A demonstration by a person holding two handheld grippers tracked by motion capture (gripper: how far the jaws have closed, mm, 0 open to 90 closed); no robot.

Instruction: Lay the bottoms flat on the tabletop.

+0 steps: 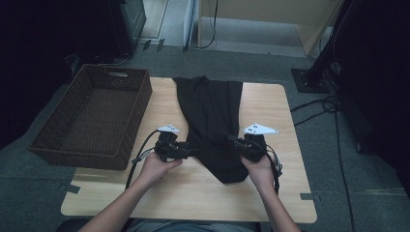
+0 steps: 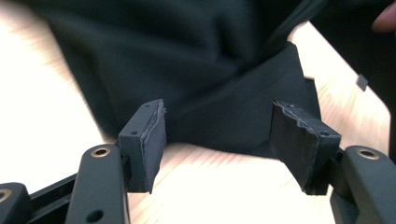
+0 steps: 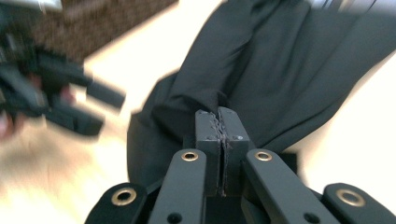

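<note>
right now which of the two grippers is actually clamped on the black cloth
The right gripper: its jaws are pressed together with a fold of the black cloth bunched at their tips. The left gripper has its jaws wide apart, the cloth's edge beyond its pads.

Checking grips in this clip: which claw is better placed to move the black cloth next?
Probably the right claw: its jaws are shut on the black cloth. The left claw is open beside the cloth's edge.
</note>
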